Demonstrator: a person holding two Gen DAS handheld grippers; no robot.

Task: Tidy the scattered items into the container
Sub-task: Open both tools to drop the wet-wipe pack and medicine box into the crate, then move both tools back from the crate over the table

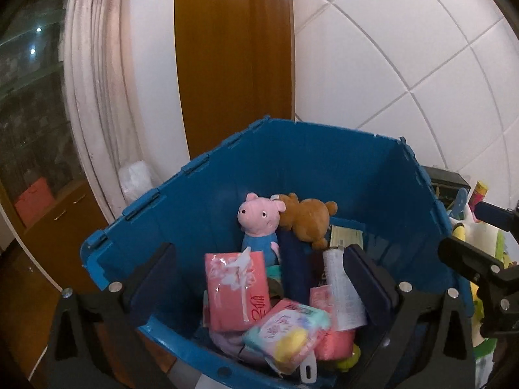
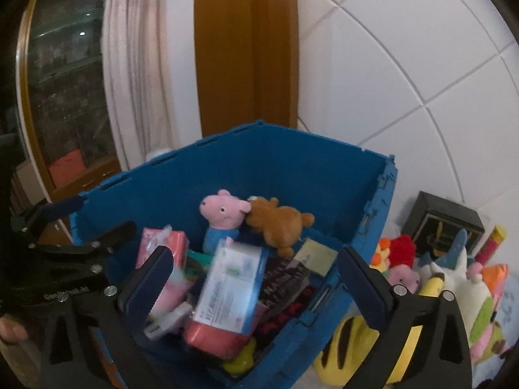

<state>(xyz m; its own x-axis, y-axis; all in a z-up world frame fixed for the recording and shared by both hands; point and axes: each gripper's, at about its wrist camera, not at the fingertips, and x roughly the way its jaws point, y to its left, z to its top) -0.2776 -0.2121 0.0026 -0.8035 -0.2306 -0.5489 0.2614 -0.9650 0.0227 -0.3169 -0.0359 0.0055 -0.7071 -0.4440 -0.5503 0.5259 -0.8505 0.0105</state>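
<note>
Blue crate (image 2: 292, 175) half full, both sets of tongs spread wide over it, gripping nothing.

Inside lie a pink pig plush (image 1: 259, 220), a brown bear (image 1: 305, 218), pink tissue packs (image 1: 233, 288) and a blurred wipes pack (image 2: 230, 288) between the right tongs (image 2: 256, 285); whether it is falling or lying there I cannot tell. The left tongs (image 1: 259, 278) hang over the near corner. Outside, just right of the crate, a heap of soft toys (image 2: 454, 278) and a yellow striped plush (image 2: 350, 350) lie loose. These look light and squashy: I'd pinch a limb or a fat fold, since the slick film packs may slip.
</note>
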